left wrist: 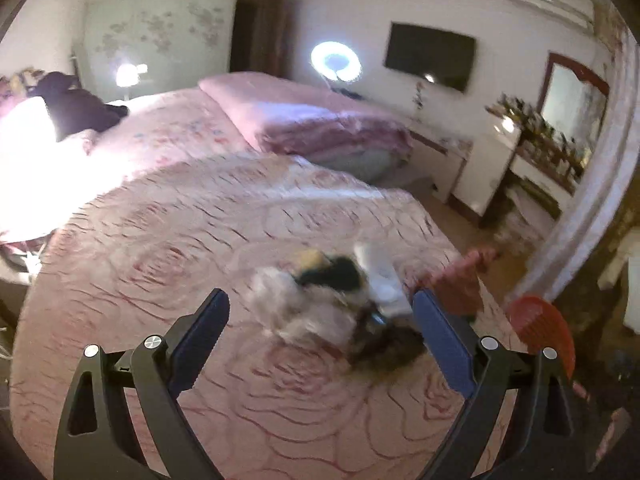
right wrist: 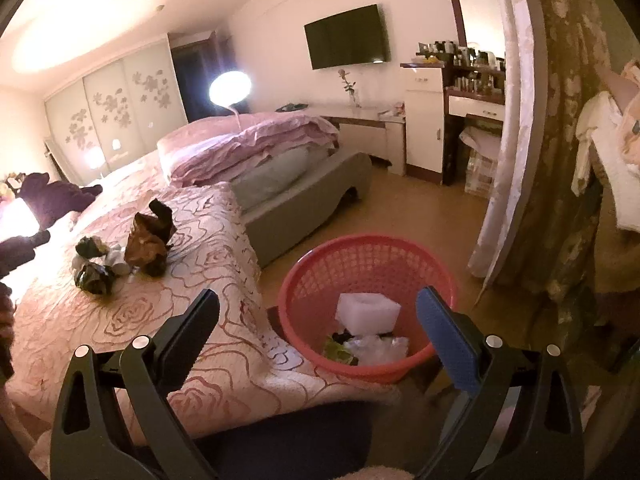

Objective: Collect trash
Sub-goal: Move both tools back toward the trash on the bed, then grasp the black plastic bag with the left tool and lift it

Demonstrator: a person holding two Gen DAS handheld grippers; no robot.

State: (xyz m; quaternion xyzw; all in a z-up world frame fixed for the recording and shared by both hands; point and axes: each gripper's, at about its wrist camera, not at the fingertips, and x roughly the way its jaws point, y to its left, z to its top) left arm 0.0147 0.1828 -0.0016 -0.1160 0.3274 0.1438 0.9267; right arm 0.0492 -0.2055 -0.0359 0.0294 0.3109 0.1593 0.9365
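A blurred pile of trash lies on the pink rose-patterned bedspread: white crumpled paper, a dark and yellow wrapper, brown scraps. My left gripper is open and empty, its jaws spread on either side of the pile, close to it. The right wrist view shows the same pile, brown and dark crumpled pieces. My right gripper is open and empty above the red plastic basket, which stands on the floor by the bed and holds a white foam block, clear plastic and green scraps.
The basket's rim shows at the bed's right edge. A folded pink quilt and a grey bench sit further along the bed. A dresser, wall TV and curtain stand to the right. Wood floor lies beyond the basket.
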